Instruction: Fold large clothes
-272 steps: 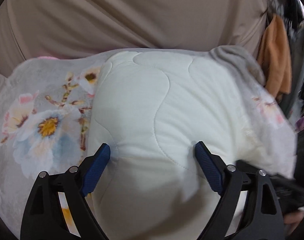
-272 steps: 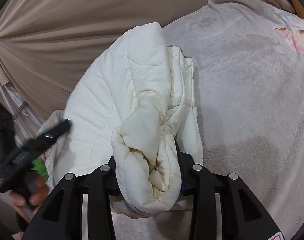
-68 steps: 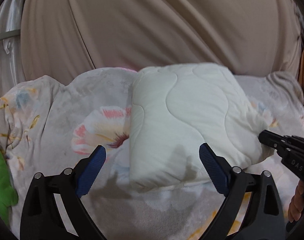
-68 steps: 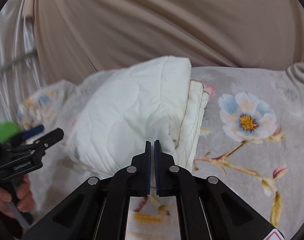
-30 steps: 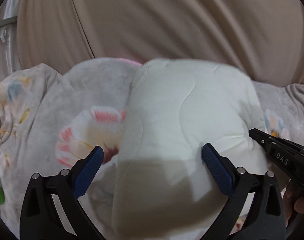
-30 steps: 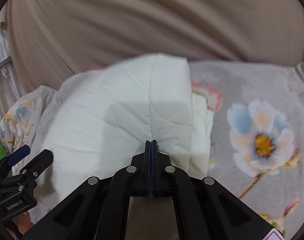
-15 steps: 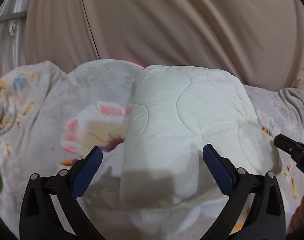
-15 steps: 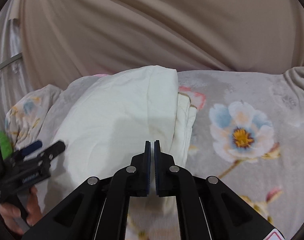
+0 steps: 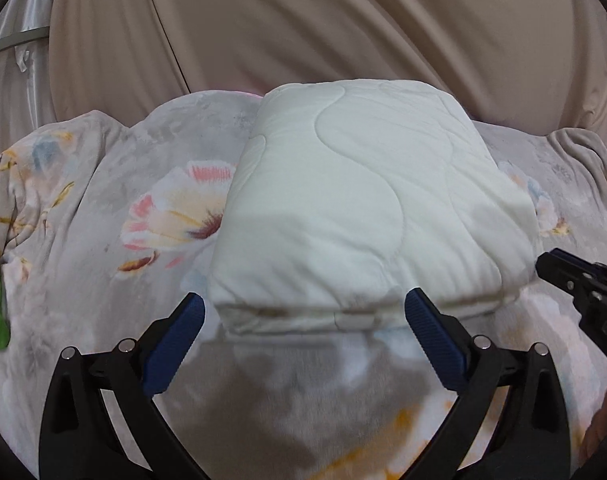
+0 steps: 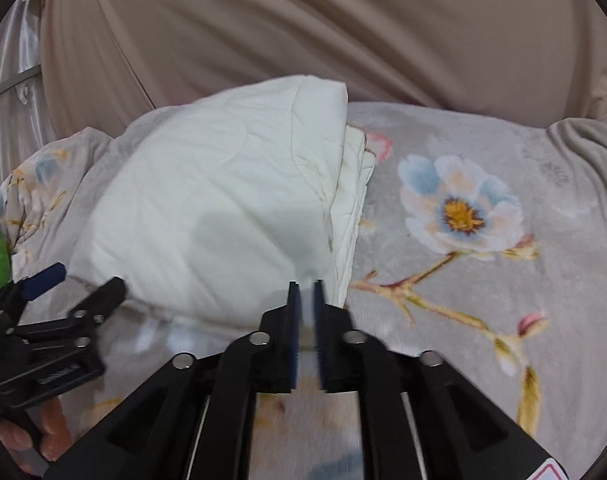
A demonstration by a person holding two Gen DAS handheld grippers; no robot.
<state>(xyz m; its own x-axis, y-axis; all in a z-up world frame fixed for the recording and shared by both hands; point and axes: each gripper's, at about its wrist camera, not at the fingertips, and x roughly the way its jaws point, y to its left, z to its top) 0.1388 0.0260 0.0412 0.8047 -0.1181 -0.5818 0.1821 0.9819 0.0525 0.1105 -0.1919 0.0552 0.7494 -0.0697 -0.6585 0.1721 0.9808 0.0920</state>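
The folded cream quilted comforter (image 9: 367,208) lies on the grey floral fleece blanket (image 9: 103,208); left claw (image 9: 303,320) spread wide, right claw (image 10: 305,292) nearly together (gripping nothing), its tips motion-blurred.

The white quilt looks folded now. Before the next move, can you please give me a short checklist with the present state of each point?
1. White quilt folded into a compact bundle: ok.
2. Bundle rests on the floral blanket: ok.
3. Left tongs open and empty, just short of the bundle: ok.
4. Right tongs free of fabric, only a narrow gap: ok.
5. Layer edges aligned on the right side: not ok, slightly stepped.
6. Far side tidy: cannot tell.
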